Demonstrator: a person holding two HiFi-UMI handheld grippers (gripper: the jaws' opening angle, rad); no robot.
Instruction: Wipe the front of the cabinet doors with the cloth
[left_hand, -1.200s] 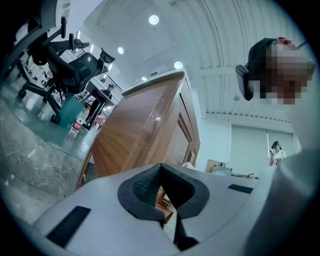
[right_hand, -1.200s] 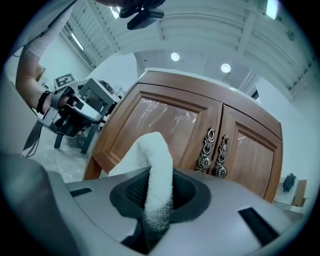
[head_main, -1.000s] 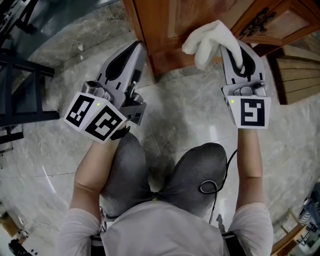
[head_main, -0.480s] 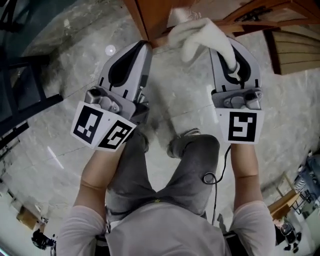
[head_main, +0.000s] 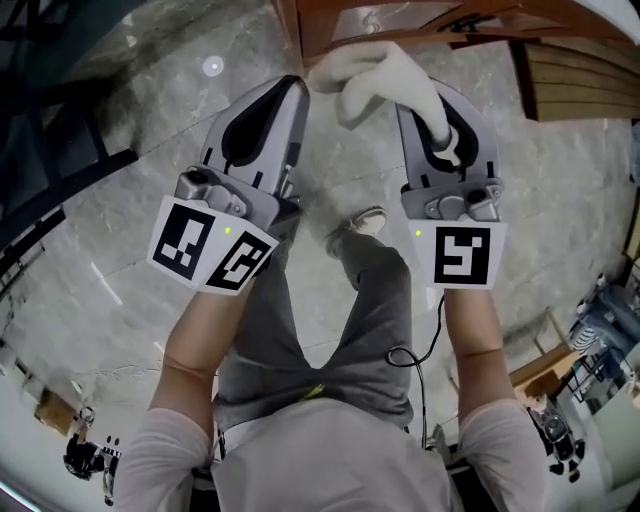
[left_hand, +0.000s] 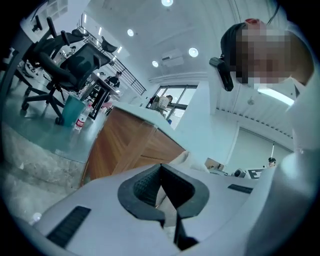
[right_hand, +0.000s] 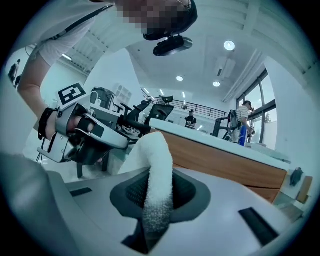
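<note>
My right gripper (head_main: 430, 100) is shut on a white cloth (head_main: 375, 75), which bunches out past the jaws toward the left. In the right gripper view the cloth (right_hand: 157, 165) rises in a thick fold from between the pads. The brown wooden cabinet (head_main: 400, 15) lies at the top edge of the head view, just beyond the cloth; whether they touch I cannot tell. It runs long and low ahead in the right gripper view (right_hand: 225, 162). My left gripper (head_main: 293, 90) is shut and holds nothing, level with the right one and left of the cloth. Its jaws (left_hand: 160, 167) point at the cabinet's corner (left_hand: 130, 145).
Grey marble floor (head_main: 130, 250) spreads underneath. The person's legs and a shoe (head_main: 365, 220) stand between the grippers. A dark metal frame (head_main: 60, 150) is at the left, wooden slats (head_main: 580, 75) at the upper right. Office chairs (left_hand: 70, 60) stand beyond the cabinet.
The head view has risen and drawn back: the cabinet has slid to the top edge. Both grippers kept their hold and now sit further from the cabinet front, legs straightened.
</note>
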